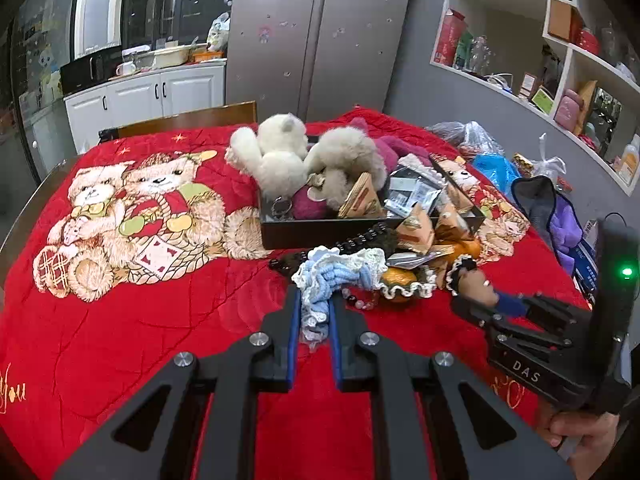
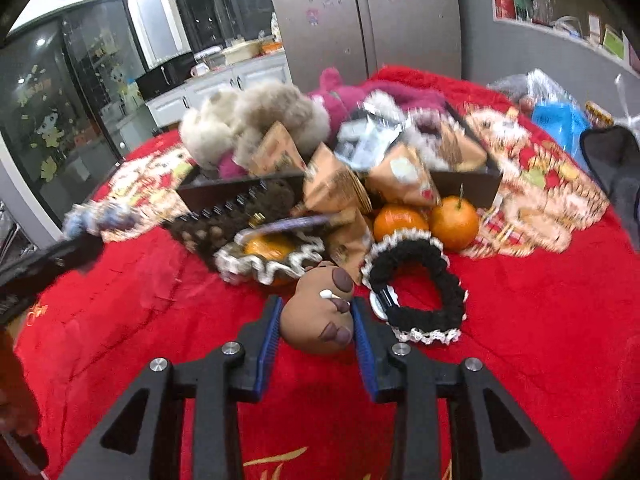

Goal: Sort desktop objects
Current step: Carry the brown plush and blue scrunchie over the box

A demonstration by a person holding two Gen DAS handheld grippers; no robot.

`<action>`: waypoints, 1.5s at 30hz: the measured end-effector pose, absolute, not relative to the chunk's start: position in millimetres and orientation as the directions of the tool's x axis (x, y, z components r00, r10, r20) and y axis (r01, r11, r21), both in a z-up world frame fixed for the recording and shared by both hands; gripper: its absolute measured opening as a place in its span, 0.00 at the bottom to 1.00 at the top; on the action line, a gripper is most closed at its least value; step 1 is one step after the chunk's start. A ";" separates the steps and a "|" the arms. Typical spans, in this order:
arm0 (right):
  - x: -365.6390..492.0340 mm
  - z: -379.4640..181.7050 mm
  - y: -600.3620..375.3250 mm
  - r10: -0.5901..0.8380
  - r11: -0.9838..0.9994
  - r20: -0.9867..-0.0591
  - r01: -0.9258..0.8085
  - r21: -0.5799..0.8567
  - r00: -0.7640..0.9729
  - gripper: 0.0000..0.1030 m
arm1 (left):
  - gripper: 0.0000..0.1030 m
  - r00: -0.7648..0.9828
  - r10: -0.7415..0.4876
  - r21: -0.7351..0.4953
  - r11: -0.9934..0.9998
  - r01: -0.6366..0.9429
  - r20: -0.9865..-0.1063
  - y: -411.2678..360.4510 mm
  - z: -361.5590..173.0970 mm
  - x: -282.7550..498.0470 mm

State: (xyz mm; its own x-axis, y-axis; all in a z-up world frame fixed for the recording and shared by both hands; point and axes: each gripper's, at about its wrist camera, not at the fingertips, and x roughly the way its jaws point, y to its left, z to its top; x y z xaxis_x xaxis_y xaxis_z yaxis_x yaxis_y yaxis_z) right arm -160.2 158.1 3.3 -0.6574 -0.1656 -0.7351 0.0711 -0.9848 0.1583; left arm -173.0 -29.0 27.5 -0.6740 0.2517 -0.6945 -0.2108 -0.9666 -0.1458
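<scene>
My left gripper (image 1: 316, 300) is shut on a blue and white crocheted scrunchie (image 1: 336, 270) and holds it just above the red blanket. My right gripper (image 2: 316, 312) is shut on a brown plush capybara toy (image 2: 318, 316); it also shows in the left wrist view (image 1: 478, 280). A black scrunchie with white lace trim (image 2: 416, 292) lies just right of the toy. A dark tray (image 1: 320, 228) behind holds white and beige plush toys (image 1: 280, 148), snack packets (image 2: 336, 184) and small sachets. Oranges (image 2: 454, 216) and a frilled scrunchie (image 2: 272, 264) lie in front of it.
A dark hair claw (image 2: 232, 216) lies by the tray's front. Plastic bags (image 1: 480, 144) and a purple-lined pouch (image 1: 548, 208) sit at the table's right edge. A red teddy-print blanket (image 1: 120, 280) covers the table. A fridge and wall shelves stand behind.
</scene>
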 end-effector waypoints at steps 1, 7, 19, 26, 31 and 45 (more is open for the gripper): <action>-156.9 10.2 154.2 -0.148 -0.988 -0.727 0.074 0.133 -0.671 0.34 | 0.13 -0.677 0.250 -0.141 -0.967 -0.213 -0.692 -27.2 29.4 -171.8; -152.7 42.0 137.9 -0.088 -0.996 -0.679 0.088 0.035 -0.729 0.34 | 0.13 -0.696 0.234 -0.118 -0.970 -0.212 -0.679 -19.4 43.6 -171.5; -165.8 75.5 125.8 -0.097 -0.993 -0.651 0.115 0.015 -0.753 0.34 | 0.13 -0.713 0.242 -0.109 -0.967 -0.229 -0.658 -11.5 61.4 -186.0; -187.3 102.8 132.4 -0.104 -0.992 -0.623 0.126 0.009 -0.775 0.34 | 0.13 -0.716 0.243 -0.098 -0.966 -0.238 -0.655 -5.7 69.3 -213.9; -217.0 114.4 142.5 -0.118 -0.991 -0.615 0.128 0.028 -0.779 0.34 | 0.13 -0.724 0.239 -0.083 -0.966 -0.245 -0.647 4.4 79.2 -250.0; -324.8 85.8 165.7 -0.143 -0.990 -0.670 0.108 0.093 -0.729 0.34 | 0.13 -0.720 0.214 -0.083 -0.973 -0.214 -0.660 24.4 58.7 -387.6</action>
State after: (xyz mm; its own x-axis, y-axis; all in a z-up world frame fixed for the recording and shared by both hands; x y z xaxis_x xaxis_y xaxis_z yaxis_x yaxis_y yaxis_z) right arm -324.8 165.7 85.8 -0.7289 -0.1427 -0.6695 0.1084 -0.9898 0.0929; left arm -387.6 24.4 58.7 -0.7203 0.2144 -0.6597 -0.2139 -0.9733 -0.0827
